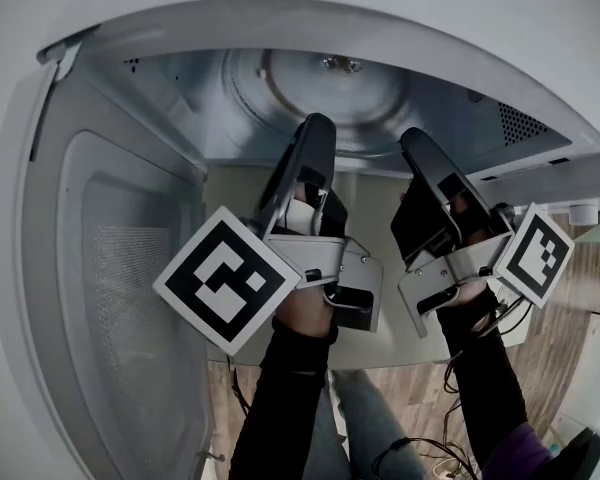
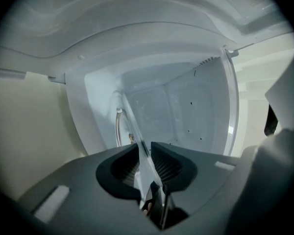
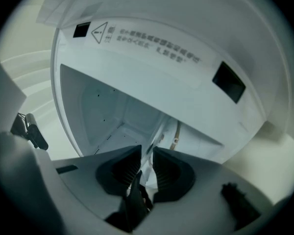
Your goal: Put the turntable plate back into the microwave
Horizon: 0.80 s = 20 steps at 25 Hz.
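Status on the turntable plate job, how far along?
Done: the door is open and the turntable plate is inside the microwave.
In hand: the left gripper and right gripper each clamp its near rim.
Left: set it down (I cannot tell whether it is seated), release, pull both grippers out, probably shut the door.

the clear round glass turntable plate (image 1: 365, 103) is smooth and glossy, with pale reflections across it. the white box-shaped microwave (image 1: 280, 8) has a smooth shell and a satin sheen inside its cavity. its grey door window (image 1: 120, 298) is a finely perforated matt mesh. the left gripper (image 2: 146, 164) and right gripper (image 3: 146, 168) have dark matt plastic jaws with ribbed pads. the black long sleeves (image 1: 290, 408) look like soft cloth. the brown plank floor (image 1: 560, 338) shows wood grain.
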Each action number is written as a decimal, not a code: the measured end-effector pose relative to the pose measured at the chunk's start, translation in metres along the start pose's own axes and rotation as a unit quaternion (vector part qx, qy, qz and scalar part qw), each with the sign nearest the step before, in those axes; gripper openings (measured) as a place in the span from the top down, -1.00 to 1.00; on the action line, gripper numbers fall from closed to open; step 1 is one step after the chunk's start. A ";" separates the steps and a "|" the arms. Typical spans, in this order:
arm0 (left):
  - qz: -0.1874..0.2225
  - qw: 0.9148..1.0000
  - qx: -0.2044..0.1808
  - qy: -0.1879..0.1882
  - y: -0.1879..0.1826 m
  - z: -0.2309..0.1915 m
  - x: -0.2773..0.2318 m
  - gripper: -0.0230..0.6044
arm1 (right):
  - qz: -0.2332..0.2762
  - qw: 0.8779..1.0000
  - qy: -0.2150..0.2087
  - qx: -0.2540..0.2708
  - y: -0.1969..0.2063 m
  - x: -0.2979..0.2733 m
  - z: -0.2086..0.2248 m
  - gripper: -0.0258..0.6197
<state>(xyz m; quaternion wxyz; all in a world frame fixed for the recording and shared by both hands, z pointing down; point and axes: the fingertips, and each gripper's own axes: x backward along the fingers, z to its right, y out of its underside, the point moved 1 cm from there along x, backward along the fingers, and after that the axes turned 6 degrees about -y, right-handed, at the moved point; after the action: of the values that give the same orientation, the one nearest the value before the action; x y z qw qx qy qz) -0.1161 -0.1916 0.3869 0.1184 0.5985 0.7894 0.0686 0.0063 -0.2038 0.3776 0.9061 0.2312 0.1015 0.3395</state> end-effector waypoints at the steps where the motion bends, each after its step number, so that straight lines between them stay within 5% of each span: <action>1: -0.002 1.000 0.000 -0.004 0.000 0.000 0.000 0.65 | 0.000 1.000 0.000 -0.002 0.000 0.000 0.000 0.69; 12: -0.020 0.999 0.006 -0.040 0.000 -0.003 -0.002 0.66 | -0.001 1.000 0.011 -0.007 -0.001 -0.001 0.001 0.68; 20: -0.050 0.995 -0.050 -0.075 0.002 -0.002 -0.004 0.63 | 0.002 1.000 0.018 -0.003 -0.002 0.000 0.003 0.68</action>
<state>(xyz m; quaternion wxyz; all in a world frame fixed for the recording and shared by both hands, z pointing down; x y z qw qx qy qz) -0.1139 -0.1954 0.3898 0.2097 0.5553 0.8028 0.0567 0.0084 -0.2063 0.3793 0.9039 0.2229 0.1168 0.3458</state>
